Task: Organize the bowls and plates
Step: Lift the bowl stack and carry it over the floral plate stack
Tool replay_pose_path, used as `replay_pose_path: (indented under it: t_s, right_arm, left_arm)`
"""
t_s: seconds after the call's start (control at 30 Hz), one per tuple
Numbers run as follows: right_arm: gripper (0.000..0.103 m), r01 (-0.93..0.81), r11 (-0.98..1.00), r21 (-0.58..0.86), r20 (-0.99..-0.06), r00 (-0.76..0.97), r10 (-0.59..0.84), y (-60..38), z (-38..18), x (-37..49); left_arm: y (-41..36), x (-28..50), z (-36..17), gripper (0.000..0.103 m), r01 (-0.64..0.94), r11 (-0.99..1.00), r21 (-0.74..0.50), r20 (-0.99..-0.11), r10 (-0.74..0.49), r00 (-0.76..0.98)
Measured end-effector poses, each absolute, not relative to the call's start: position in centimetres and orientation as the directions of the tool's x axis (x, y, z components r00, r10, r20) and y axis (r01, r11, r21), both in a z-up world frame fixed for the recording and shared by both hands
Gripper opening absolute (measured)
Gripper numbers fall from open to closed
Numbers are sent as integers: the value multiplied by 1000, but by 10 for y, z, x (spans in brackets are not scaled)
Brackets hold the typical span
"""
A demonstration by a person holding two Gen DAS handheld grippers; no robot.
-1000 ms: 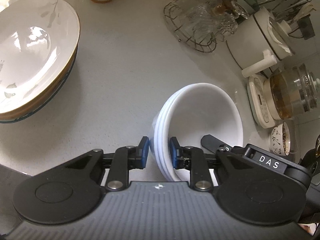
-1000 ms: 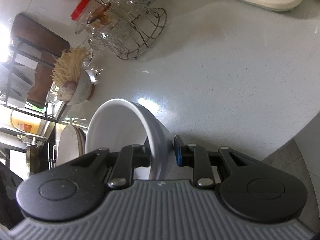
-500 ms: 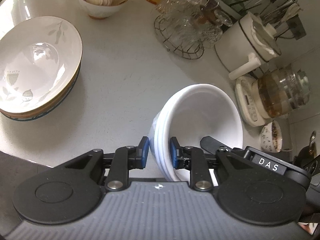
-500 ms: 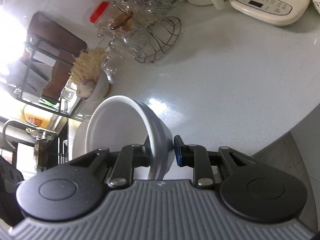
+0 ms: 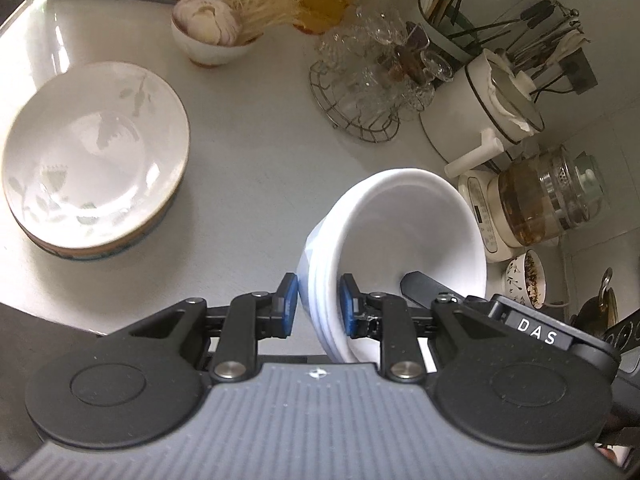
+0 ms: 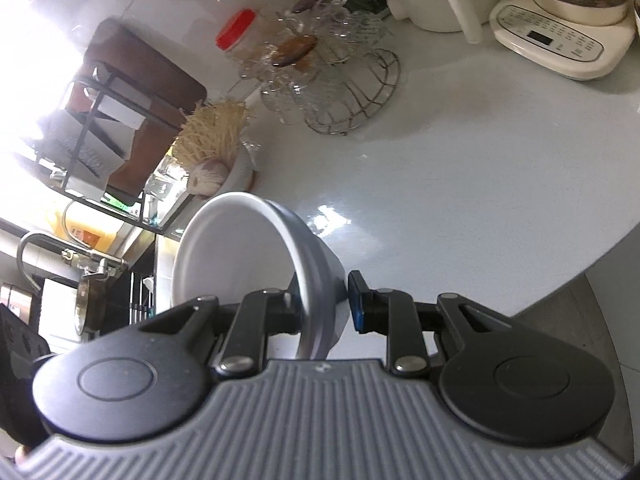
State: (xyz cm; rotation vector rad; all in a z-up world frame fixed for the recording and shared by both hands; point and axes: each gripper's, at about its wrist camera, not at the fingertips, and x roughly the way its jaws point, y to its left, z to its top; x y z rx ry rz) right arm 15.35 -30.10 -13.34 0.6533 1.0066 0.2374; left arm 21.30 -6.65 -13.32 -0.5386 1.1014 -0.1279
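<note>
We work over a pale counter (image 5: 260,168) that fills most of both views. On its left side in the left view sits a stack of wide plates (image 5: 94,152), the top one white with faint leaf prints, flat on the surface and well apart from what we hold.

Our left gripper (image 5: 318,306) is closed on the rim of a stack of white bowls (image 5: 408,240); one blue pad sits outside the wall, the other inside, both touching. The stack is tilted on its side, its mouth facing right, held above the counter.

Our right gripper (image 6: 324,308) pinches the wall of a single white bowl (image 6: 240,252), also tipped, its mouth facing left; the left finger lies inside, and the blue right pad stands just beside the outer wall, where we cannot tell if it touches.

Farther back stand a wire basket of glasses (image 5: 372,92), a white pot (image 5: 476,120), a glass kettle (image 5: 552,196) on its base, and a small bowl with garlic (image 5: 210,36).
</note>
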Motion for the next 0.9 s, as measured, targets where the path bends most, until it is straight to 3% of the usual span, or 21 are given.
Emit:
replay_pose_path:
  t_s: [0.6, 0.9]
  right_arm:
    - [25, 14, 796, 606, -669, 550, 500, -208, -104, 175]
    - [25, -36, 823, 567, -705, 496, 507, -142, -102, 189]
  left_arm:
    - [32, 211, -105, 27, -165, 862, -480, -784, -337, 521]
    - [105, 208, -115, 27, -225, 815, -534, -754, -339, 562]
